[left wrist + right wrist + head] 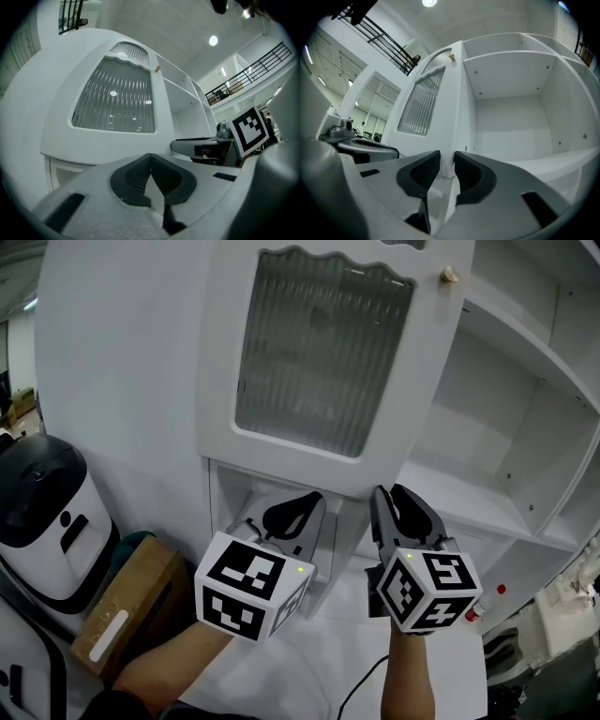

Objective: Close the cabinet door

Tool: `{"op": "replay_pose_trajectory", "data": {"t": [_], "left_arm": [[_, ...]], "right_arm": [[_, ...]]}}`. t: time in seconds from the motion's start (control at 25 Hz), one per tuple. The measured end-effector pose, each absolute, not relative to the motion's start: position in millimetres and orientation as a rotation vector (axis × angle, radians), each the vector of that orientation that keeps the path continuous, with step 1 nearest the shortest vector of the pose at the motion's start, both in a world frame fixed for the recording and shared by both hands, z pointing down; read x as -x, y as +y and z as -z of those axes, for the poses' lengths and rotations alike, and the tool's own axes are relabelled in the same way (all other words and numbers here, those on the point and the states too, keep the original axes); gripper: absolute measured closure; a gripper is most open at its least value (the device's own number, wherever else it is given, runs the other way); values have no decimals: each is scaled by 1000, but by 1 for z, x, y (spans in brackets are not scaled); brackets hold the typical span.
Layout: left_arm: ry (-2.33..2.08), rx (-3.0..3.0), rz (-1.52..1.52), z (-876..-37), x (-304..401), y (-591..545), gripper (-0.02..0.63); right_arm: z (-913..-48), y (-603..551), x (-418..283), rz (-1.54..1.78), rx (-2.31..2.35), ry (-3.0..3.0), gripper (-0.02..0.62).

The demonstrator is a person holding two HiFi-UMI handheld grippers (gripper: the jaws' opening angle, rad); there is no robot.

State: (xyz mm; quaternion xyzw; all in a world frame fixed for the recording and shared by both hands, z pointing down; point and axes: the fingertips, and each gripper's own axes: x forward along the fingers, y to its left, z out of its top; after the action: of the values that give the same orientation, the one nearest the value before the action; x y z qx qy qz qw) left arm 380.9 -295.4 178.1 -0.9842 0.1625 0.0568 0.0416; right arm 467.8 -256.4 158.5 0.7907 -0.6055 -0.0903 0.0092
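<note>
The white cabinet door (319, 352) with a ribbed glass panel stands swung open, a small knob (451, 276) near its top corner. My right gripper (386, 495) sits at the door's lower free corner. In the right gripper view the door's edge (445, 140) fills the gap between the two pads, and the right gripper (446, 164) is shut on it. To the left, just below the door's bottom edge, my left gripper (298, 507) is shut with nothing in it. In the left gripper view its tips (150, 161) meet beneath the door (112, 98).
Open white shelves (525, 409) of the cabinet lie to the right of the door. A white appliance with a black top (42, 521) and a cardboard box (131, 606) stand at the lower left. A small red-capped bottle (487, 601) is at the lower right.
</note>
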Motion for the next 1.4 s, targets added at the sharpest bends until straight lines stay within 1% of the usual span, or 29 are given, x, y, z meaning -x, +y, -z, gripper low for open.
{"op": "replay_pose_trajectory", "data": {"t": [0.76, 1.12, 1.4], "left_arm": [[467, 3037, -124, -188, -364, -295, 594], [385, 3060, -116, -189, -345, -289, 594], [352, 3070, -99, -193, -327, -285, 594]], "right_arm": [[-160, -246, -451, 373, -2528, -1710, 499], [-171, -248, -411, 297, -2511, -1738, 502], [-178, -247, -375, 248, -2508, -1765, 530]]}}
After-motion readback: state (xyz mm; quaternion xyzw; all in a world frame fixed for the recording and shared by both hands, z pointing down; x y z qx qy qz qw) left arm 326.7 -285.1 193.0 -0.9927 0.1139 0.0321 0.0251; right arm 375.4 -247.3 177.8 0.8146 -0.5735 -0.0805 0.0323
